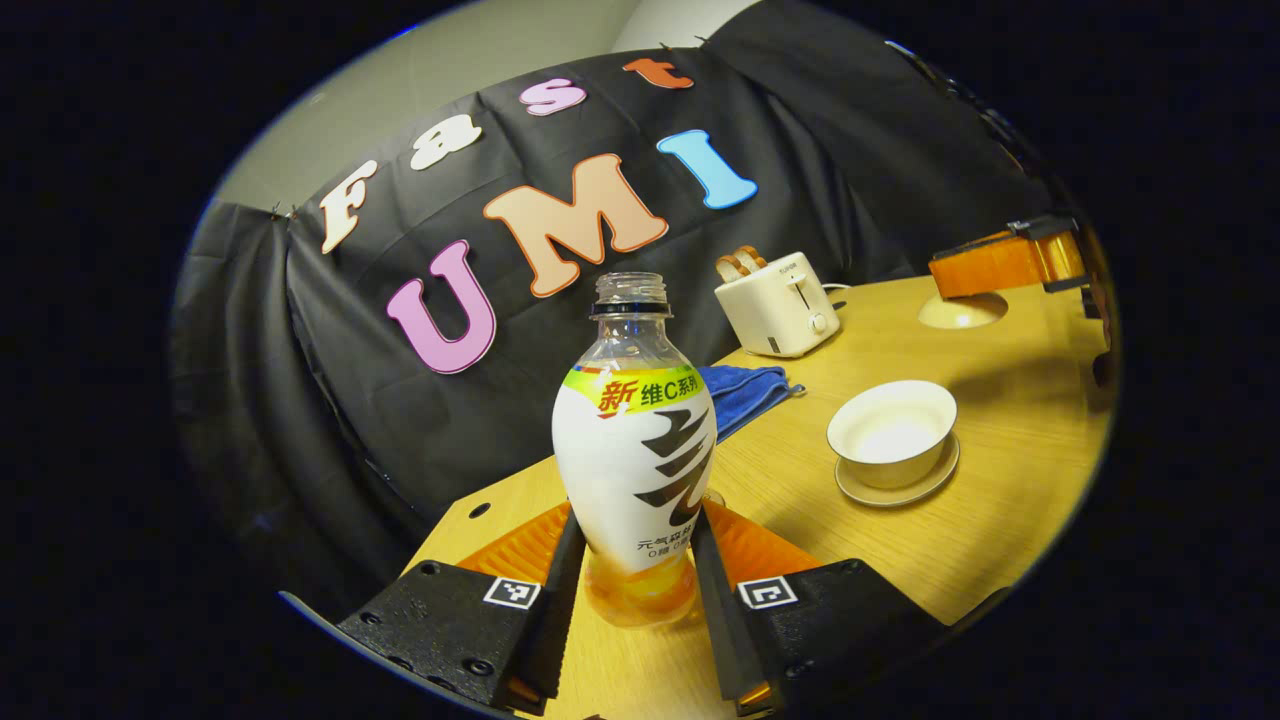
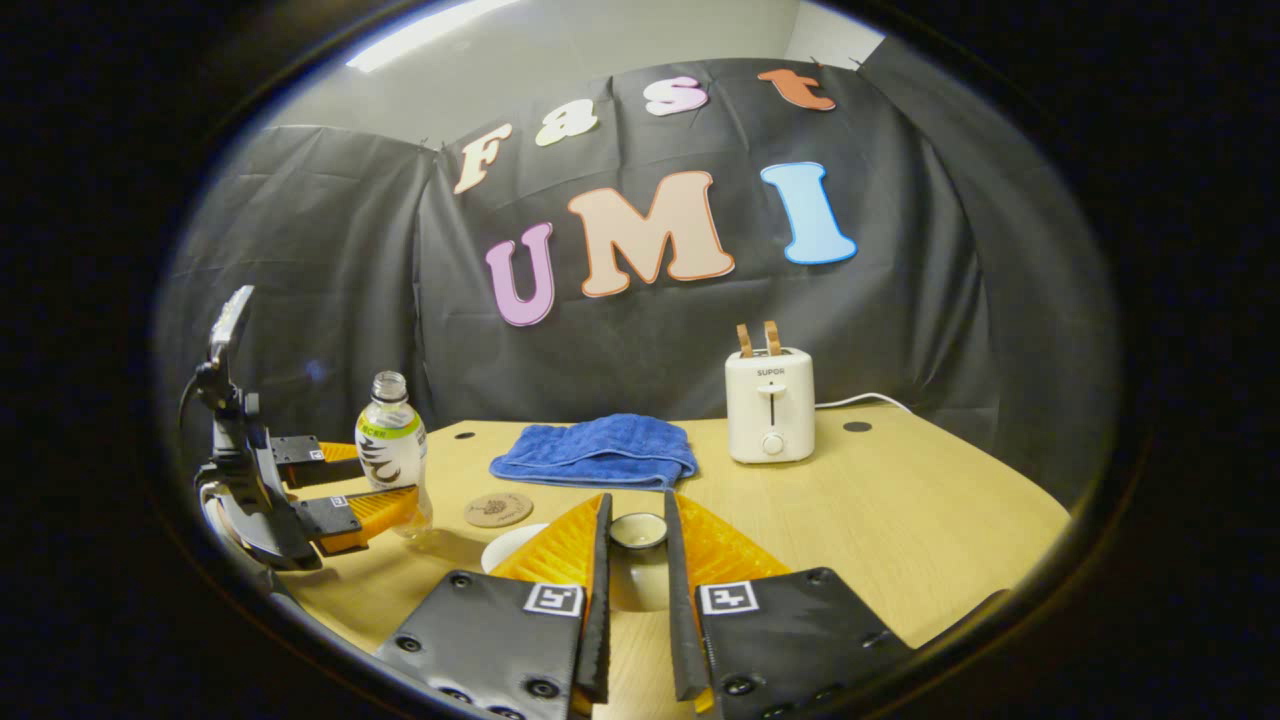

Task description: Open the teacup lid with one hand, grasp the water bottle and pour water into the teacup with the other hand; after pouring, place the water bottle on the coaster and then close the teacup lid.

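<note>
My left fingers (image 1: 640, 560) clamp the uncapped white-labelled plastic water bottle (image 1: 636, 450), right fingers (image 2: 636, 560) pinching the white lid's knob (image 2: 638, 530); tilting hastily could overshoot the white porcelain teacup (image 1: 892, 430).

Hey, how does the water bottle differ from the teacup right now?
The water bottle is tall and narrow with a printed wrap; the teacup is low, wide and plain white. The bottle is clamped between the fingers of the left gripper; the teacup stands free on its saucer. Both are upright and open-topped: bottle uncapped, teacup lid held off by the right gripper.
</note>
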The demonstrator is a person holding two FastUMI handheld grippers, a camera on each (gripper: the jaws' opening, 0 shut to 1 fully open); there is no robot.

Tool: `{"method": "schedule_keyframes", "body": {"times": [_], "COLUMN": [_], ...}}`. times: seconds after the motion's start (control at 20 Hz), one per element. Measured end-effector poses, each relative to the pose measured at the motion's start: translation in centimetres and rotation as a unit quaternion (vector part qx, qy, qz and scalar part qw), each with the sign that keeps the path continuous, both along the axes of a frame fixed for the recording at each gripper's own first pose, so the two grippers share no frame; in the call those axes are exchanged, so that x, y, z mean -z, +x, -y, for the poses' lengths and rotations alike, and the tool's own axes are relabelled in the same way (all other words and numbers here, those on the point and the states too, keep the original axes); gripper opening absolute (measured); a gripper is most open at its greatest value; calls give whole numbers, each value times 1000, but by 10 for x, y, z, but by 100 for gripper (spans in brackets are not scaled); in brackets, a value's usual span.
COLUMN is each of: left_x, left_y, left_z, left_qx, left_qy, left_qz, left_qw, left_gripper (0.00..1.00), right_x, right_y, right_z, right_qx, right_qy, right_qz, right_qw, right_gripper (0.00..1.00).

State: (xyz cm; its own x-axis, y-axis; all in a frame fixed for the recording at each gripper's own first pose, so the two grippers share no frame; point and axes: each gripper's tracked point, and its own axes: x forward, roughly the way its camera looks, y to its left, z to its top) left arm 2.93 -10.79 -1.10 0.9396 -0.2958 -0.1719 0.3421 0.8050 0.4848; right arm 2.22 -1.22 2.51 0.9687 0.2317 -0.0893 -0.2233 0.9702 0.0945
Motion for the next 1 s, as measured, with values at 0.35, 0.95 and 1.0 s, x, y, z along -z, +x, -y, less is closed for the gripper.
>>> {"method": "schedule_keyframes", "body": {"times": [0.35,0.95,1.0], "left_x": [14,32,31], "left_y": [2,3,3], "left_z": [2,9,10], "left_qx": [18,57,58], "left_qy": [136,325,342], "left_qz": [19,38,41], "left_qw": [990,943,937], "left_gripper": [54,54,54], "right_x": [3,15,15], "right_y": [-2,-2,-2], "right_z": [10,21,21], "right_qx": [6,9,8], "right_qy": [4,6,4], "right_qz": [-3,-17,-17], "right_qw": [1000,1000,1000], "right_gripper": [27,27,27]}}
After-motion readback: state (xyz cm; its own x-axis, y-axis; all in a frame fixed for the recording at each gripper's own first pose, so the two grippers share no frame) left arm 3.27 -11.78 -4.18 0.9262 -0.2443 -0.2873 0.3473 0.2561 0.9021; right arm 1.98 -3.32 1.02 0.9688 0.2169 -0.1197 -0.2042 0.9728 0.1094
